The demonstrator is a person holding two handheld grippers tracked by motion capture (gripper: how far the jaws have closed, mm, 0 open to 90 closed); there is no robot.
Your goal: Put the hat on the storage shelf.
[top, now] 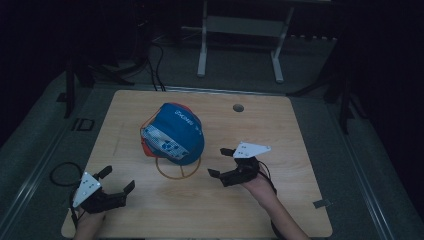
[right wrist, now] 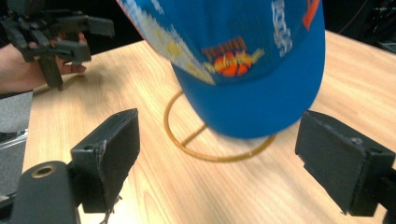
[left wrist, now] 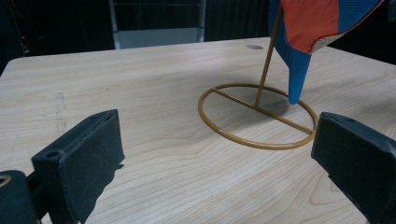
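The left tool sits low at the near left corner of the pale wooden worktop, its jaws spread wide and holding nothing; the right tool hovers right of centre, jaws likewise parted and empty, a grey three-cornered plate on top. Between them, closer to the right tool, a blue cap with an orange underside and white lettering hangs on a gold wire stand whose ring base lies flat on the wood. In the right gripper view the cap looms just beyond the jaws, a basketball emblem on its front, and the left tool appears farther off in a hand. In the left gripper view the stand's upright rod rises into the cap. A round hole pierces the worktop near its far edge. Bare wood lies open on every side of the stand. Beyond the far edge the room is dim: grey floor, what looks like a white frame, and dark cables.
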